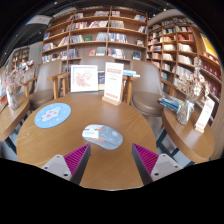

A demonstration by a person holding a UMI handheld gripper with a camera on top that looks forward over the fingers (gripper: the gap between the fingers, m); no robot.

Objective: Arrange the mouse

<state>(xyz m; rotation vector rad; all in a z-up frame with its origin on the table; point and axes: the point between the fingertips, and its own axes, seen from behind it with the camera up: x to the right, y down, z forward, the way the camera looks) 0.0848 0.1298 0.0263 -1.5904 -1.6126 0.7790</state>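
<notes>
The bench [70, 140] is a warm light-brown wood with a faint grain. On it lies a round blue mat [52, 115] with a pale print, and ahead of the tongs [110, 160] a grey-blue pad [102, 135] with white and reddish marks. The tongs' pads [148, 155] are magenta with a ribbed pattern, set on pale grey fingers. A white sign [84, 77] carries a pinkish picture; a second card [113, 80] is white with orange. The shelves [100, 35] are reddish-brown wood, filled with many-coloured books.
</notes>
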